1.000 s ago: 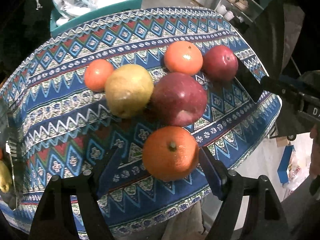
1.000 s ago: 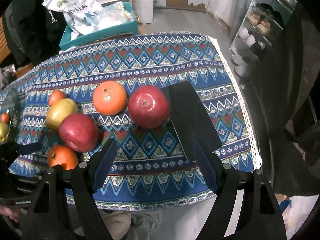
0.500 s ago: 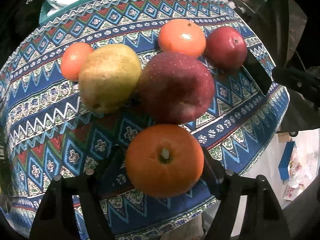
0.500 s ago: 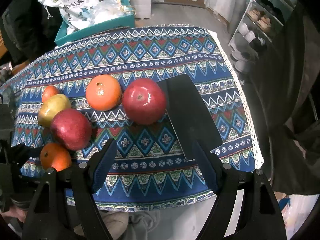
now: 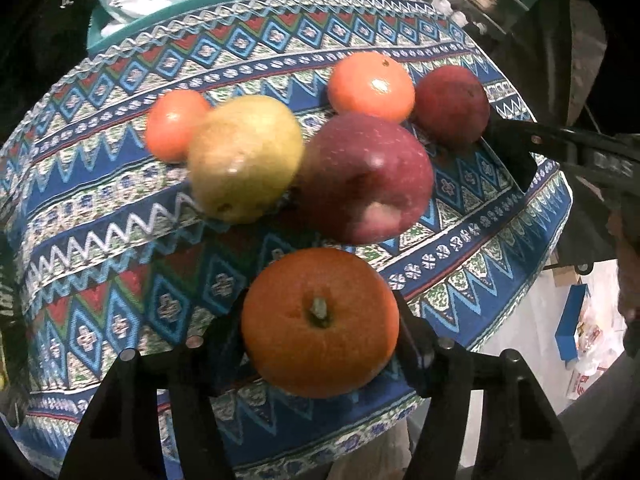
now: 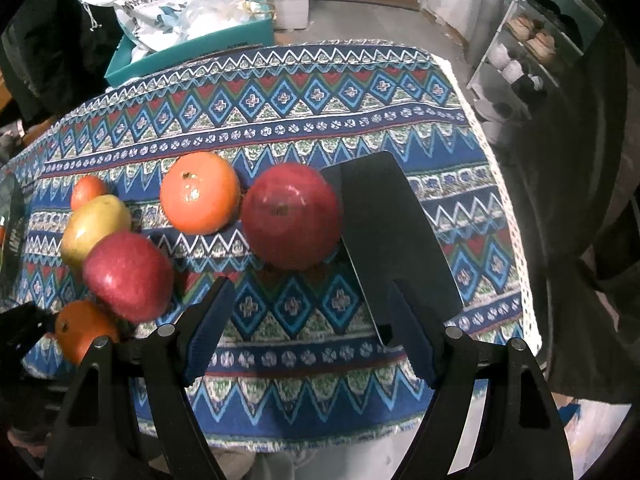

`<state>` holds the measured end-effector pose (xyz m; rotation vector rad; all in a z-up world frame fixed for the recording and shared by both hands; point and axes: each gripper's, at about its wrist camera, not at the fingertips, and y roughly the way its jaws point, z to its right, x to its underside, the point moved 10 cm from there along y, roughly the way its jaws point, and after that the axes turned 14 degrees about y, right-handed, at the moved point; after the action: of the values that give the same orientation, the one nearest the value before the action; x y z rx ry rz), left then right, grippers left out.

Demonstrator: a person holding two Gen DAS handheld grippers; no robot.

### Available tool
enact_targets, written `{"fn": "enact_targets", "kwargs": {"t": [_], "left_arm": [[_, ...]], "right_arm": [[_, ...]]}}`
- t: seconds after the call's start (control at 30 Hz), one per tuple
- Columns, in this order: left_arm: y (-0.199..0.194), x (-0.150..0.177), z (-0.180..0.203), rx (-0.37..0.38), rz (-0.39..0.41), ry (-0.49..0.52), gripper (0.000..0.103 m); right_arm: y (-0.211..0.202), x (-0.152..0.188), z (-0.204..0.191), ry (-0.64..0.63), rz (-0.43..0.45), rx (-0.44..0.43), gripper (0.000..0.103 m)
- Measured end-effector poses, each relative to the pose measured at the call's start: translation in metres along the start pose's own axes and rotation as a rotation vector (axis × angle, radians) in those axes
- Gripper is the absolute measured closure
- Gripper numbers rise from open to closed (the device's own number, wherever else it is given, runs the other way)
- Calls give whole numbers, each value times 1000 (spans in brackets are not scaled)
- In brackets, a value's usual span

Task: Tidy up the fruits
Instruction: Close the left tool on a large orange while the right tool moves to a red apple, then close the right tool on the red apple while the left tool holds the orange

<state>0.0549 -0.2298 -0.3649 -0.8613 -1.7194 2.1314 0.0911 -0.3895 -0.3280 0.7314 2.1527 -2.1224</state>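
Note:
Several fruits lie on a patterned blue tablecloth [image 5: 120, 216]. My left gripper [image 5: 320, 332] is shut on an orange [image 5: 320, 322] at the near table edge; the orange also shows in the right wrist view [image 6: 82, 330]. Behind it lie a red apple [image 5: 366, 176], a yellow pear [image 5: 244, 156], a small orange [image 5: 174, 122], a second orange [image 5: 370, 86] and a far red apple [image 5: 452, 104]. My right gripper [image 6: 308, 326] is open and empty, low over the cloth in front of that far apple [image 6: 292, 216].
A black flat mat [image 6: 392, 236] lies on the cloth right of the far apple. A teal box [image 6: 192, 48] with white bags stands behind the table. A shoe rack [image 6: 532, 48] stands at the right. The table edge is close below both grippers.
My left gripper has moved forward around the near orange and closed on it. My right gripper has moved a little closer to the far red apple.

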Motion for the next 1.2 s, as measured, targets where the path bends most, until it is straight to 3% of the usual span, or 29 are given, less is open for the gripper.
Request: {"fn": "enact_targets", "kwargs": {"t": [0.3,0.57,0.87,1.2], "left_arm": [[-21,4,-34,-38,35,-43,36],[-26,5,-60,-59,49,-81,36],[-30,0,-76,-82,63,-110,36],[-39,-6,-83,-100,84,-121,36]], "right_arm": [[27,-26,-14,-27,-32,-18,25],[50,-38,-23,-71,-61,34,25],[77,-30,-22,-45,-129,30,27],[70,-18,-15,-30,-86,18,29]]}}
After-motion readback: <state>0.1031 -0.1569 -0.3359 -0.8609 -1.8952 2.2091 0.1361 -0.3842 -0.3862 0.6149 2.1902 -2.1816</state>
